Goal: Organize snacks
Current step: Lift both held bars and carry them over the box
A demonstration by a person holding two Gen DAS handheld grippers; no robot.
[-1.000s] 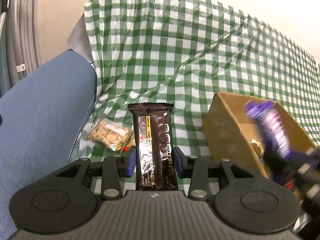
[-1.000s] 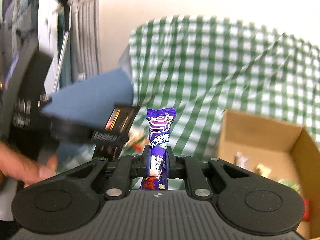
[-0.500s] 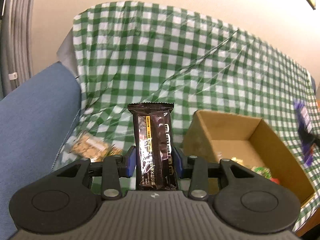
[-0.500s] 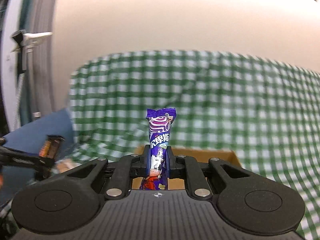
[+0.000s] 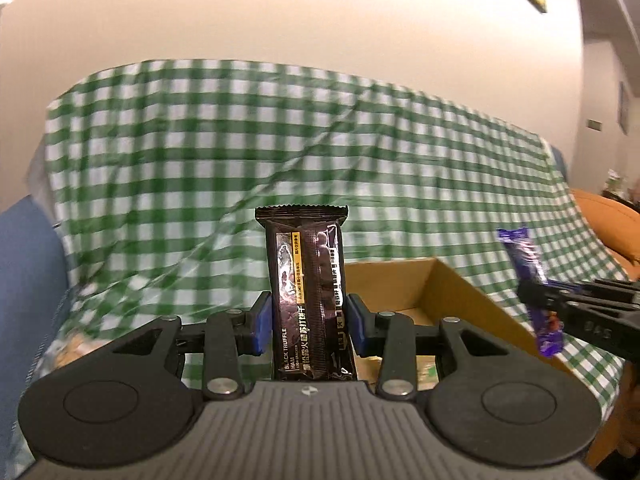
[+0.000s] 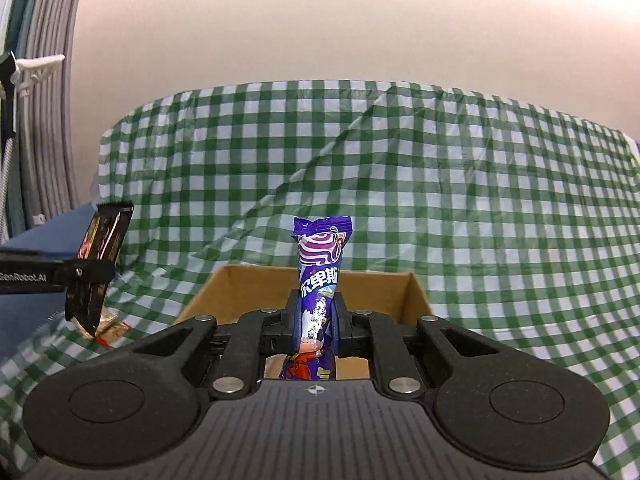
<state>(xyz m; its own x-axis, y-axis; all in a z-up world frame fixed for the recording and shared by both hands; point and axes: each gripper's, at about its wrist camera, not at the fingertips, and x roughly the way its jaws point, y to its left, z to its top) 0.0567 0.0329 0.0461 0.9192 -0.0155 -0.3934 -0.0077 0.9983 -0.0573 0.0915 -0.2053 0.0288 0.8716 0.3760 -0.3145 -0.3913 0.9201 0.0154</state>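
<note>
My left gripper (image 5: 308,326) is shut on a black cracker pack (image 5: 306,264) and holds it upright above the near left of an open cardboard box (image 5: 460,292). My right gripper (image 6: 316,326) is shut on a purple candy pack (image 6: 320,268), upright over the near side of the same box (image 6: 416,292). Each gripper shows in the other's view: the right one with its purple pack (image 5: 528,264) at the right, the left one with its black pack (image 6: 100,264) at the left. The box's contents are mostly hidden by the grippers.
A green-and-white checked cloth (image 6: 440,184) covers the table. A clear bag of snacks (image 5: 68,348) lies on the cloth at the left, by a blue chair (image 6: 36,280). An orange cushion (image 5: 608,220) sits at the far right. A wall rises behind the table.
Both grippers have risen and tilted up, keeping their packs. The right gripper swung from the left to face the box squarely. The box now sits lower in both views.
</note>
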